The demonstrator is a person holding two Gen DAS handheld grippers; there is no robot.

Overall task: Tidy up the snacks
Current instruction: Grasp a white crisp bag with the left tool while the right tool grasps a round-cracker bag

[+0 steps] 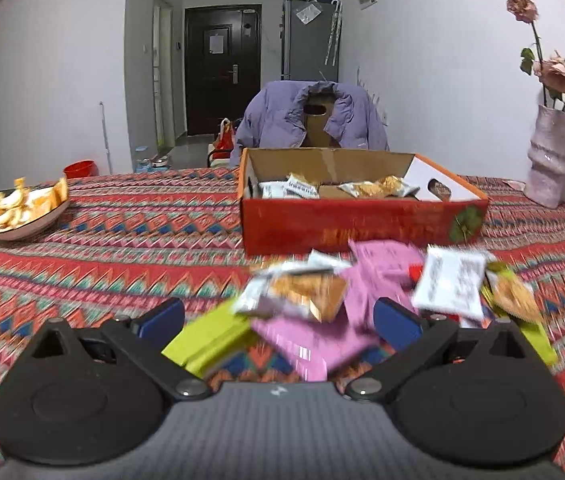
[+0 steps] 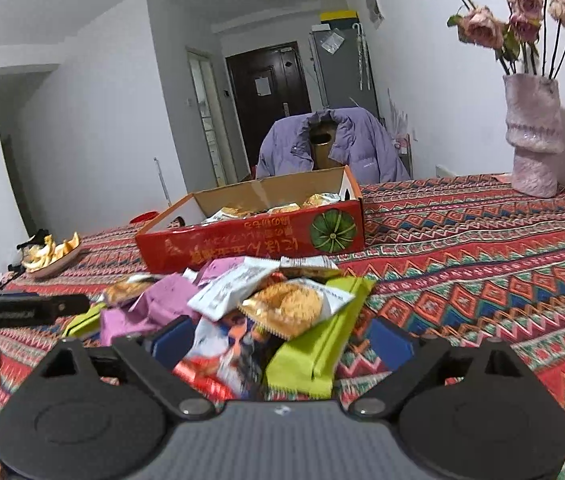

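Roughly speaking, the sorting is only partly done. Nearest the cameras, the left gripper (image 1: 278,320) has its jaws spread wide over the near edge of the snack pile (image 1: 362,300), gripping nothing, and the right gripper (image 2: 282,340) is likewise spread, with a lime-green packet (image 2: 314,352) and a crumpled red-and-white wrapper (image 2: 218,356) lying loose between its blue pads — nothing is pinched. Most of the snacks remain heaped on the patterned tablecloth (image 1: 122,248): pink packets (image 1: 314,340), white ones, and golden pastry packs (image 2: 286,308), all jumbled. Just beyond the heap stands the red box (image 1: 362,224), open-topped, with only a few wrapped snacks (image 1: 302,190) in it — plenty of room left. Farther off sit a dish of peels (image 1: 22,212) and a vase of dried roses (image 2: 534,136).
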